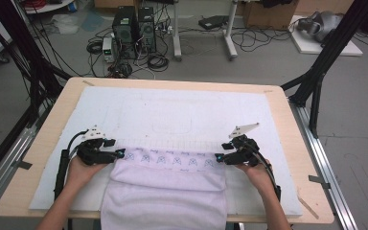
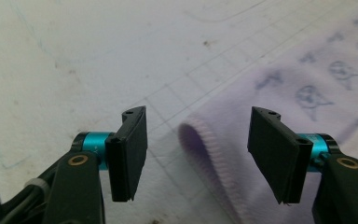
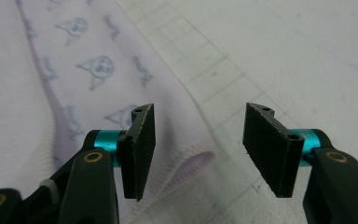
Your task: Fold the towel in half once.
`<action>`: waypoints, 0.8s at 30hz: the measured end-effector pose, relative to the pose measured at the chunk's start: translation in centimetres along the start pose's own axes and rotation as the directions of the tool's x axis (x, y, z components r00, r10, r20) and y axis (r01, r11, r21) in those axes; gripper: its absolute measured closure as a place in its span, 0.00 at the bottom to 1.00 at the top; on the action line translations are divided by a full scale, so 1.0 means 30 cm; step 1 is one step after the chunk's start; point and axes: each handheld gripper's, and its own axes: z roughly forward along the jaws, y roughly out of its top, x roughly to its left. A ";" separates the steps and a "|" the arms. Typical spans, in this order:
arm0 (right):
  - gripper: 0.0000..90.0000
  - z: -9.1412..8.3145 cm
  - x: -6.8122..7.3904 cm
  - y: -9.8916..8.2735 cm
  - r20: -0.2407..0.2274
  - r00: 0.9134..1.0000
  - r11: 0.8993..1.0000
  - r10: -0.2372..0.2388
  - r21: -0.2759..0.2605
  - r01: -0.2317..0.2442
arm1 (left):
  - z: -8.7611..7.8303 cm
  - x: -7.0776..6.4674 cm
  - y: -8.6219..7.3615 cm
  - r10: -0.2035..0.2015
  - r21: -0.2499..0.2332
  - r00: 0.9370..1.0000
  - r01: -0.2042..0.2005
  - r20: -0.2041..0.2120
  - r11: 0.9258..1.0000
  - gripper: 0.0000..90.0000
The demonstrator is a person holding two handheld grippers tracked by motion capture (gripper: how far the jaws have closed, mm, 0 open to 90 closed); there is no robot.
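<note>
Pale wooden table (image 1: pixel 278 103) under a white gridded mat (image 1: pixel 172 108), folded lilac towel (image 1: pixel 165 194) on it

The high view looked forward and down from 6 o'clock over the whole table (image 1: pixel 278 103); both gripper views sat close, sharing the towel (image 1: pixel 172 163) with it

A grey concrete floor (image 1: pixel 268 72) lies beyond the wooden table (image 1: pixel 19 187). 2 black computer towers (image 1: pixel 134 31) stand amid tangled cables (image 1: pixel 158 60), beside a white stand's legs (image 1: pixel 203 50). Black frame struts (image 1: pixel 326 62) flank both sides.
</note>
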 end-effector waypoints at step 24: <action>0.95 0.007 -0.191 0.149 0.113 0.993 0.999 0.029 -0.032 -0.026 | 0.093 0.080 0.282 0.080 -0.044 0.988 -0.086 -0.129 0.995 0.96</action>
